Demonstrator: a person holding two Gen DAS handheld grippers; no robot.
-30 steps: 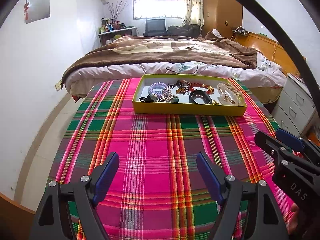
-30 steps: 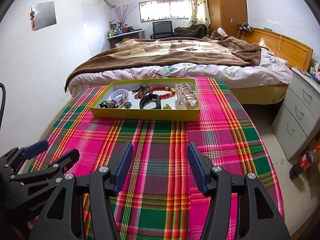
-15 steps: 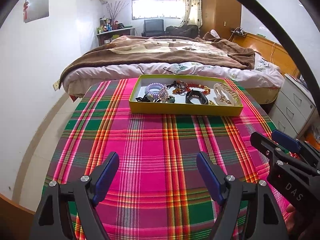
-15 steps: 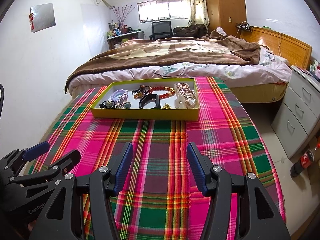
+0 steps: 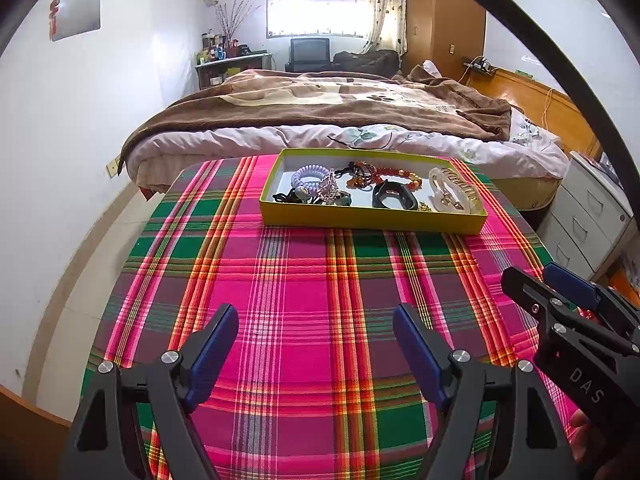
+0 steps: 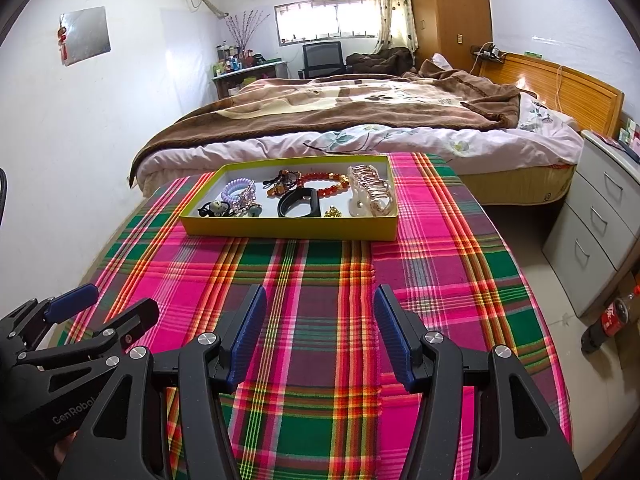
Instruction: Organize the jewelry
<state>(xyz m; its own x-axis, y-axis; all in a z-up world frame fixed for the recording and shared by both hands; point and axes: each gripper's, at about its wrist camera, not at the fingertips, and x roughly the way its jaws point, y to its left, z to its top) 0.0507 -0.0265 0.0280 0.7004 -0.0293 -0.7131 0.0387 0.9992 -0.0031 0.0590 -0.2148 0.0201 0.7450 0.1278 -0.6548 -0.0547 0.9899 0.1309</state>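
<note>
A: Jewelry fills the yellow tray [image 5: 372, 222] at the far end of the plaid tablecloth [image 5: 304, 300], near the bed [image 5: 320, 120].

B: What lies in it?

A: At the left end a lilac coil hair tie [image 5: 307, 174], with a small dark tangle of hair ties [image 6: 214, 209] in front of it. Near the middle, a red bead bracelet [image 6: 326, 184] toward the far wall and a black band [image 5: 394, 196] in front of it. At the right end, a pale claw hair clip [image 6: 372, 196]. A small gold piece [image 6: 333, 212] sits between the band and the clip.

B: And the 2 grippers?

A: Both hang over the near part of the cloth, well apart from the tray, pointing slantwise down. The left gripper [image 5: 316, 344] has its blue pads spread wide with only cloth showing between them. The right gripper [image 6: 320, 330] is likewise parted and holds nothing.

B: Do they see each other?

A: Yes. In the left wrist view the right one enters from the right edge; in the right wrist view the left one sits at the lower left.

B: Anything beside the table?

A: A grey drawer unit [image 6: 596, 232] on the right, and a cola bottle [image 6: 606, 318] lying on the floor in front of it.
</note>
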